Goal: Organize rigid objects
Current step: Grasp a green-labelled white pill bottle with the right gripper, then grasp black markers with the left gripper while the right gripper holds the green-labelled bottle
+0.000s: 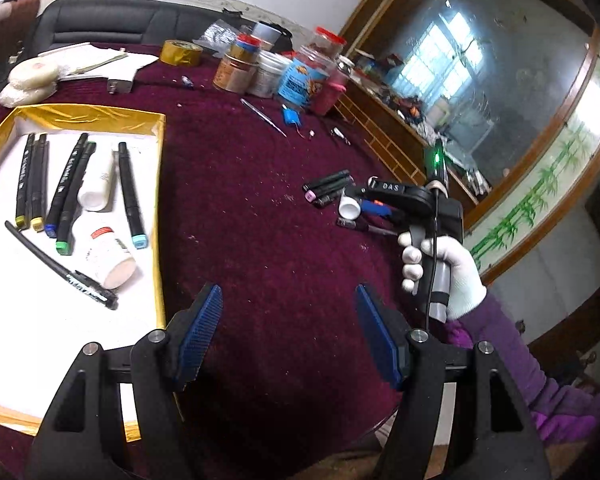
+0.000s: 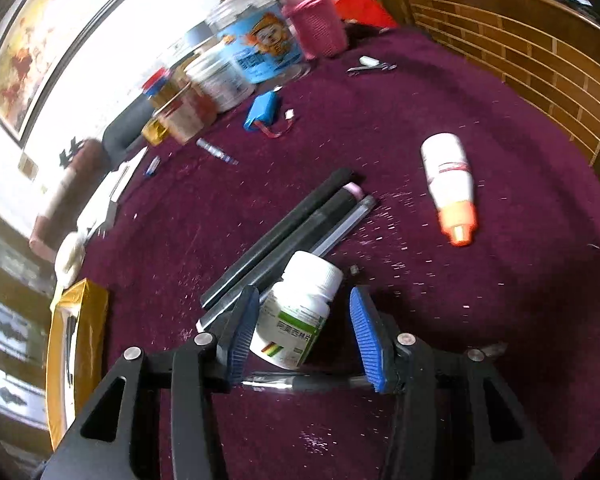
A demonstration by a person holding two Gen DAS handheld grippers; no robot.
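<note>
A gold-rimmed white tray at the left holds several black markers, a black pen and two white bottles. My left gripper is open and empty above the maroon cloth beside the tray. My right gripper is open, with its jaws on either side of a white pill bottle with a green label; the left pad looks close to it, the right pad is apart. Several black markers lie just beyond it. A white bottle with an orange cap lies to the right.
Jars and cans crowd the table's far side, with a gold tape roll, a blue battery pack, tweezers and papers. A clear pen lies under my right gripper. A wooden cabinet borders the table on the right.
</note>
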